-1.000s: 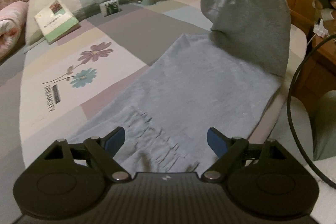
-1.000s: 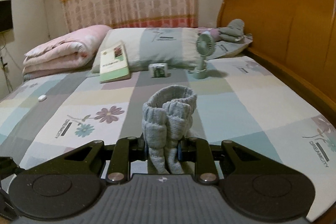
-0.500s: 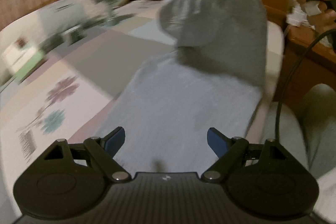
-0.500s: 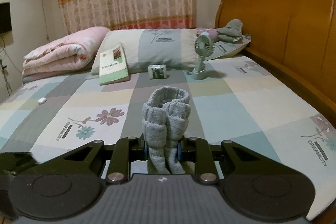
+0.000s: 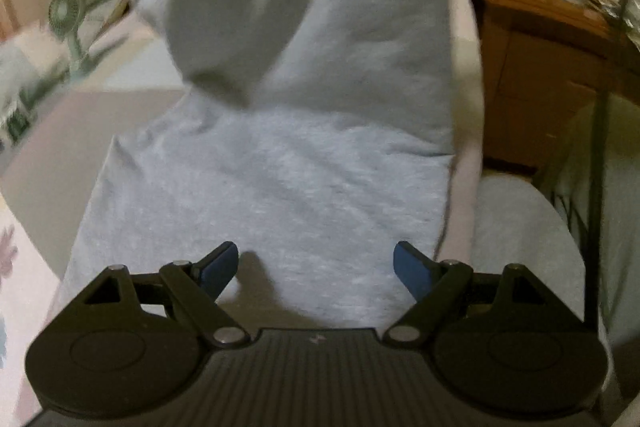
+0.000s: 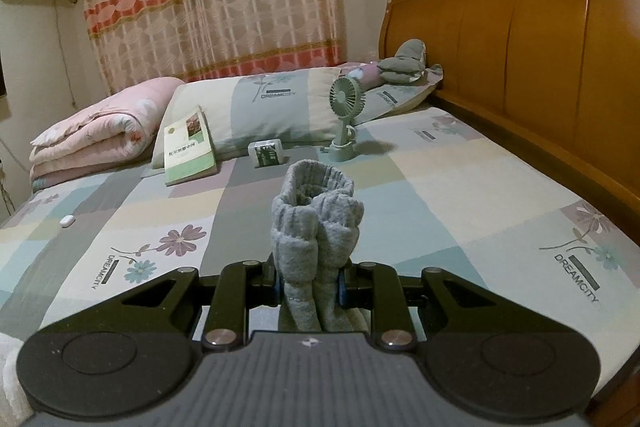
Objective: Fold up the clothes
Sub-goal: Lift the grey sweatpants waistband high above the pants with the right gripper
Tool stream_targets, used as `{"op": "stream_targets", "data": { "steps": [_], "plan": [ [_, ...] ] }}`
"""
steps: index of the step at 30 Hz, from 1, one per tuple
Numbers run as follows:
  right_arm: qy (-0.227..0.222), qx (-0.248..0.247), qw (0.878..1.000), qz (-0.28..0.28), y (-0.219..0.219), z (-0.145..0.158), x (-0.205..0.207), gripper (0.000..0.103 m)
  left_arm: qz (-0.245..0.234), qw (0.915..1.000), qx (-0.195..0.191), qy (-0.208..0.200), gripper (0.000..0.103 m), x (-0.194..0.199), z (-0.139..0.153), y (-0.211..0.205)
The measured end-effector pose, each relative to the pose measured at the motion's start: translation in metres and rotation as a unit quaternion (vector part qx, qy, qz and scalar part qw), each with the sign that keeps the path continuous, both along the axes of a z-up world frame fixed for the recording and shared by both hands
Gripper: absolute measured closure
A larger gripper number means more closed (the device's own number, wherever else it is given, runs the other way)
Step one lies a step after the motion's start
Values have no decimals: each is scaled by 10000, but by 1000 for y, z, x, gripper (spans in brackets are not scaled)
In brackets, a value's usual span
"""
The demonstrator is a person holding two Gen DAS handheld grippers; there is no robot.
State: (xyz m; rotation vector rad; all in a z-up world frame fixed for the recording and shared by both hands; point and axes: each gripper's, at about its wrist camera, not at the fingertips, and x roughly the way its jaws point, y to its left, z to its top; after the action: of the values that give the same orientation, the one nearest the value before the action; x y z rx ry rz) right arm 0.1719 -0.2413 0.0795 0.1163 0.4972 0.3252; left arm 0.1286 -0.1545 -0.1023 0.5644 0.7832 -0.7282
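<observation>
Lengthwise, the pants (image 5: 280,187) run away from the left gripper (image 5: 316,267), far end lifted. Its jaws gape wide. Right gripper (image 6: 308,283) pinches the waistband (image 6: 316,211), bunched upright.

the right gripper (image 6: 308,287) is squeezing a bunched-up bit of the grey pants (image 6: 316,219). the cloth is sticking up between the two fingers. behind it, a little green fan (image 6: 346,115) is standing on the bed (image 6: 460,195) near a book (image 6: 188,147).
</observation>
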Motion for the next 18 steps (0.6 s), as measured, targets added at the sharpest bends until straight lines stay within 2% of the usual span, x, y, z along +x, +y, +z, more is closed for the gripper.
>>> {"op": "stream_targets", "data": {
  "steps": [3, 6, 9, 14, 18],
  "plan": [
    [8, 45, 10000, 15, -3, -2, 3, 76, -162, 9996, 232, -93, 18, -2, 9, -3],
    [-10, 102, 9999, 21, -5, -3, 5, 76, -98, 9996, 74, -246, 18, 2, 24, 2],
    [-24, 137, 9999, 40, -7, -4, 5, 76, -26, 9998, -194, -15, 18, 10, 23, -2],
    [-19, 153, 9999, 55, -8, -6, 1, 76, 6, 9985, -228, 505, 14, 19, -6, -20],
    [-30, 112, 9999, 127, -4, -3, -2, 76, 119, 9985, -287, 455, 15, 18, 6, -10]
  ]
}}
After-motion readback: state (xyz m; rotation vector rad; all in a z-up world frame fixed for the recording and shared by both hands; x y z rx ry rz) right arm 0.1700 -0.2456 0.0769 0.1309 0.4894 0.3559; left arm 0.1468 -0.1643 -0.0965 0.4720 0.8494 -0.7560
